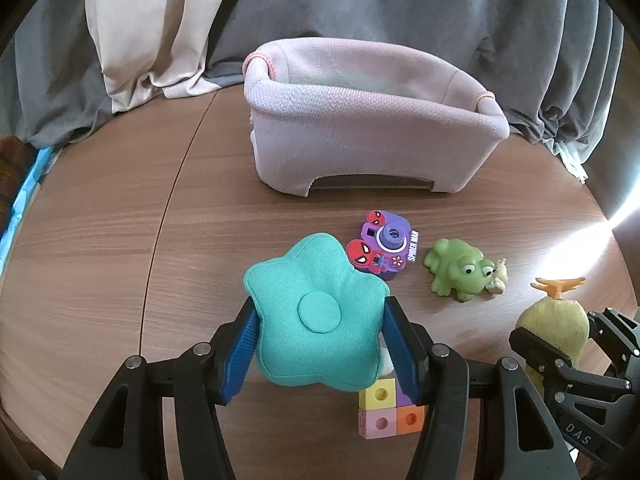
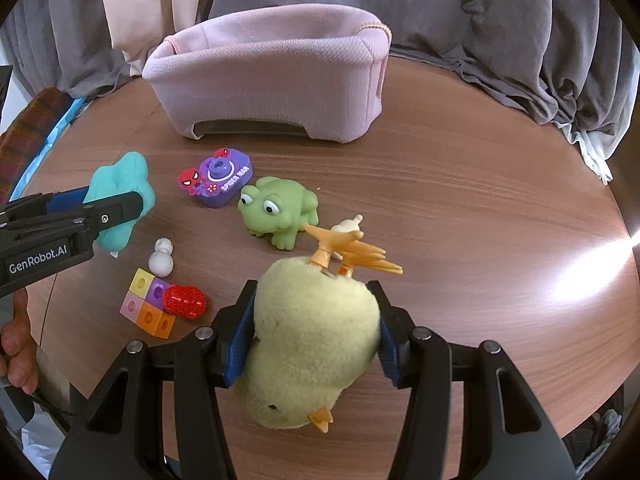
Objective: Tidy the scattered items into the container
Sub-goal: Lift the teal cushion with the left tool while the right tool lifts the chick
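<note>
From my left wrist view, my left gripper [image 1: 320, 344] is clenched on a teal star-shaped fabric cushion [image 1: 318, 314], its blue pads pressing the cushion's left and right sides. The pink knitted fabric basket [image 1: 376, 120] stands straight ahead and a little right, farther across the round wooden table [image 1: 100, 240], with a purple toy camera [image 1: 386, 244] and a green rubber frog [image 1: 456, 268] lying between. From my right wrist view, my right gripper [image 2: 316, 320] is clenched on a yellow plush duck [image 2: 314, 344], head nearest me, orange feet pointing far. The basket lies ahead and slightly left. Coloured cube blocks [image 2: 148, 308] sit near left. I judge both loads need carrying forward over the near rim.
</note>
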Demonstrator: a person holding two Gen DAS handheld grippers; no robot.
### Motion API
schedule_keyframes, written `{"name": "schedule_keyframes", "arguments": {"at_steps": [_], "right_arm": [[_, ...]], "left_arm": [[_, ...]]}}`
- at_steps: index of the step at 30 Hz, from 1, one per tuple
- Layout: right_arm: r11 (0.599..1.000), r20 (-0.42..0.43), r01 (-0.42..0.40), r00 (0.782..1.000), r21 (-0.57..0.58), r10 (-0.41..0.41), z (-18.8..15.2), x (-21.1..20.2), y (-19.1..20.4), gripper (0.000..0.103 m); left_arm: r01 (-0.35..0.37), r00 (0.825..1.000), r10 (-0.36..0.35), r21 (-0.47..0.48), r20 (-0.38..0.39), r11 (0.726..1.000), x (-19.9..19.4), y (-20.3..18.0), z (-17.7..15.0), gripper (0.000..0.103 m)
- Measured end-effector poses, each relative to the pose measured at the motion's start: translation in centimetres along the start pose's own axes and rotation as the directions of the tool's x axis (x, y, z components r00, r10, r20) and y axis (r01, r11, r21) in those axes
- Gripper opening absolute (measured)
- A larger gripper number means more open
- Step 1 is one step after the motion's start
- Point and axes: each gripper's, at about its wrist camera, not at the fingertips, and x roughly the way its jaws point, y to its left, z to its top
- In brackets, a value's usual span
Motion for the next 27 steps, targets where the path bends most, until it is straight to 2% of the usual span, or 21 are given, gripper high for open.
{"name": "schedule_keyframes", "arguments": {"at_steps": [13,27], "right_arm": [[1.0,0.062,0.02,0.998,0.002,-0.02,1.8,-2.3,-0.3,0.05],[1.0,0.124,0.019,0.992,-0.019,-0.017,4.0,-4.6,0.2,0.05]], "left_arm": [[-0.031,0.998,0.031,0.007,0.054,0.999,-2.6,-0.3,0.7,0.056],[-0.04,0.996,0.04,0.001,0.078,0.999,-4.6,0.0,1.2,0.056]]}}
